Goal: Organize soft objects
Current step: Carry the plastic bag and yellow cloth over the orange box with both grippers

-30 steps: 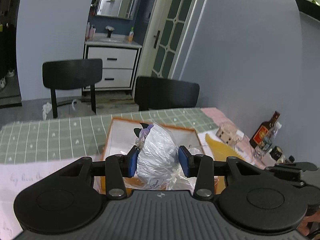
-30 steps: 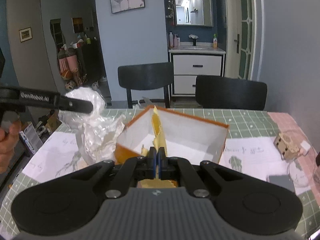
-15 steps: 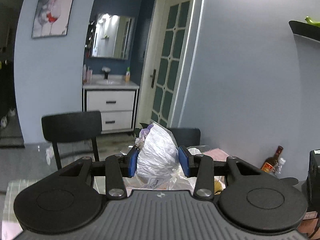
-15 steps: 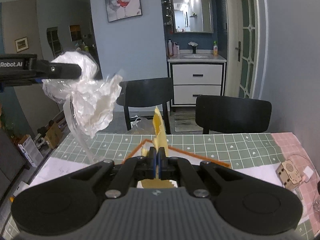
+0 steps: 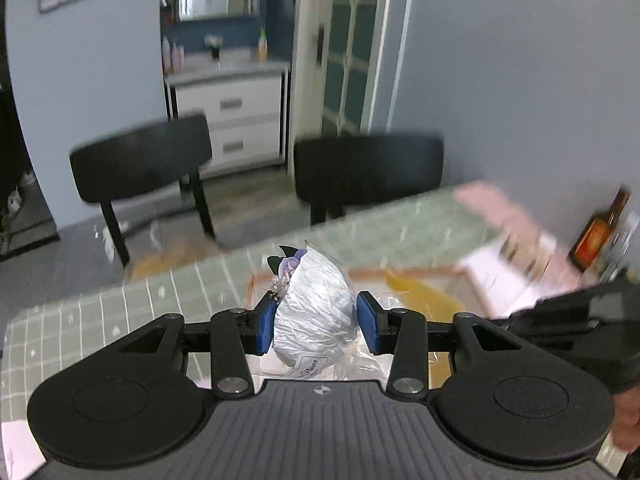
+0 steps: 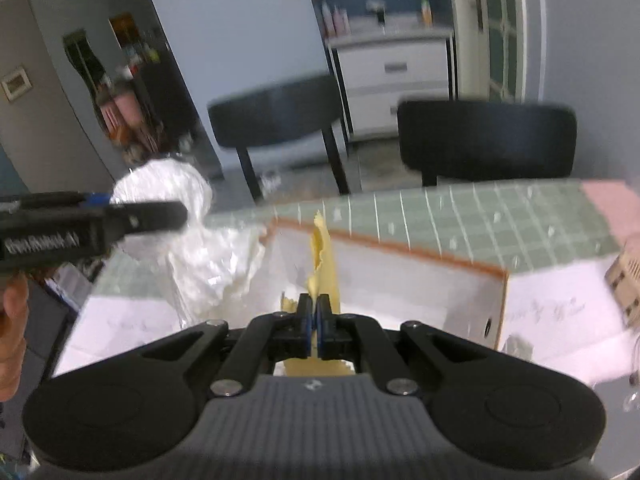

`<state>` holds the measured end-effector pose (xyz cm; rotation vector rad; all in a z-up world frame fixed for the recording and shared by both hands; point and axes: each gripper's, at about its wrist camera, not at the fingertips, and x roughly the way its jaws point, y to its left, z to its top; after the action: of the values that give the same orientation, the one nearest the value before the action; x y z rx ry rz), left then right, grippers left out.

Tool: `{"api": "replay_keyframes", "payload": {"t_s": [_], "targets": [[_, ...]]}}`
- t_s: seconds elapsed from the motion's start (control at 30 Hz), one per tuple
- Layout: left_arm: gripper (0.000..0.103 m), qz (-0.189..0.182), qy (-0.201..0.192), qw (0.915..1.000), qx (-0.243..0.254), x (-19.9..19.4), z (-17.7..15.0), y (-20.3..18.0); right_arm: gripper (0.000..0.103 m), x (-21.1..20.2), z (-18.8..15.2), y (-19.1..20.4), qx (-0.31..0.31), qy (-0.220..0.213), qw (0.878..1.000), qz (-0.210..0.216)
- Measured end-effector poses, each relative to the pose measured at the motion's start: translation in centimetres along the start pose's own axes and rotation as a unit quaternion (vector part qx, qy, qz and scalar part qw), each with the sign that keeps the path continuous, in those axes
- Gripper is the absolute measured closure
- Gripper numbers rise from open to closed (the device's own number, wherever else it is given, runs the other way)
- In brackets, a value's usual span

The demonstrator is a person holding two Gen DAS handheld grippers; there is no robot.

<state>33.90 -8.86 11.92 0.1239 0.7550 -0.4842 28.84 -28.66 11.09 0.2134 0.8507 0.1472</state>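
Note:
My left gripper (image 5: 316,322) is shut on a white plastic-wrapped flower bouquet (image 5: 316,312) with purple flowers at its far end, held above the table. From the right wrist view the bouquet (image 6: 188,240) hangs at the left beside the box's left corner. My right gripper (image 6: 314,322) is shut on a yellow cloth (image 6: 322,256), which stands up over the orange box with white inside (image 6: 400,276). In the left wrist view the box (image 5: 420,276) lies just beyond the bouquet with the yellow cloth (image 5: 420,294) in it.
The table has a green checked cloth (image 6: 480,216) and white papers (image 6: 560,320). Two black chairs (image 6: 276,120) (image 6: 488,140) stand behind it. A brown bottle (image 5: 600,232) and a small wooden object (image 6: 624,280) sit at the right side.
Both grippers rose, then came back down toward the table. The bouquet is again low beside the box's left corner, and the yellow cloth is back over the box. Both grips held.

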Motion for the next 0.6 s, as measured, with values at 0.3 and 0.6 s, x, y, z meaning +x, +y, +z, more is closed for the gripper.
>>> {"api": "replay_keyframes", "payload": {"t_s": [0.3,0.6], "targets": [[0.055,0.010,0.079,0.9957,0.048,5.7,-2.3,-0.8,0.103,6.5,-3.5,-0.3,-0.009,0.077,0.997,-0.015],[0.055,0.028,0.158,0.9806,0.112,10.0,-2.6,-3.0,0.103,11.2,-3.3,-1.3,0.004,0.138,0.990,-0.023]]}}
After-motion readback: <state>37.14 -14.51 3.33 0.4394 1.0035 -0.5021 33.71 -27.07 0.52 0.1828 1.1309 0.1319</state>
